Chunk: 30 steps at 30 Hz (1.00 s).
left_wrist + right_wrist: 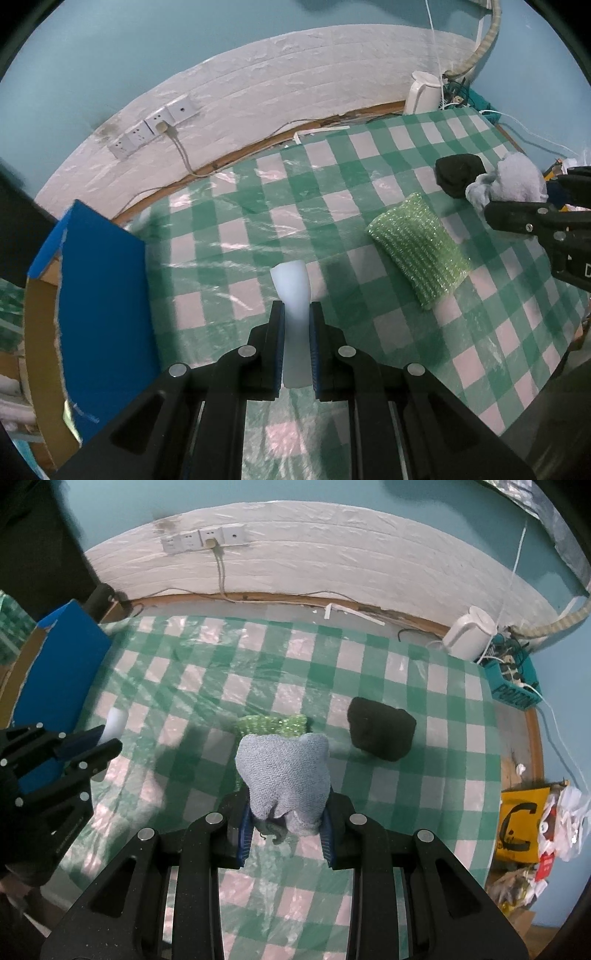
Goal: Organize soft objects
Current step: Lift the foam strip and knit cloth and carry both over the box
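My left gripper is shut on a white foam piece and holds it above the checked tablecloth; it also shows in the right wrist view with the foam. My right gripper is shut on a pale blue knitted cloth; in the left wrist view it sits at the right edge with the cloth. A green glittery sponge lies on the table, partly hidden behind the cloth in the right wrist view. A black soft lump lies further right.
A blue cardboard box stands at the table's left edge. A white kettle and a teal basket of cables are at the back right. A wall socket strip with a cord is behind. Bags lie off the right edge.
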Tool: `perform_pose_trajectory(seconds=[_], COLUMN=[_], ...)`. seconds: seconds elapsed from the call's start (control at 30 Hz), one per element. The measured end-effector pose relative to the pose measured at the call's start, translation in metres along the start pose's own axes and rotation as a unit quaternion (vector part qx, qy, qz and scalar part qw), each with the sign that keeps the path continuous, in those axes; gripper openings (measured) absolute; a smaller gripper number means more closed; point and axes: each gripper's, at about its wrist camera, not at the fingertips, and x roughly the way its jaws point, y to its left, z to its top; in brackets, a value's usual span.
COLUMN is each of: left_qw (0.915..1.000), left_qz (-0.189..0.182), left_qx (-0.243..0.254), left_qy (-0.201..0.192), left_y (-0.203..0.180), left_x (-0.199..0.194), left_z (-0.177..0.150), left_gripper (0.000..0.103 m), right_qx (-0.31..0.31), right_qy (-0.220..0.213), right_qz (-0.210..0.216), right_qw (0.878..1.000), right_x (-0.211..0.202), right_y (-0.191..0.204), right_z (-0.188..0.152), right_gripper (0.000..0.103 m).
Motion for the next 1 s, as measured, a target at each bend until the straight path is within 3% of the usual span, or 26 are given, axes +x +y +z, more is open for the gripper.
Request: perform_pose_trajectory(seconds=[1.0], left_qw=[0.9984], left_qz=[0.046], left_qx=[-0.021], left_qy=[-0.024], left_y=[0.049], left_x=[-0.065], left_z=[-0.046], left_gripper=[0.012], right_qx=[-0.100], right_qy=[-0.045], right_qz=[0.038], right_qw=[0.993], right_x=[-0.060], right_y=[0.089], right_z=[-0.002], right_gripper=[0.028])
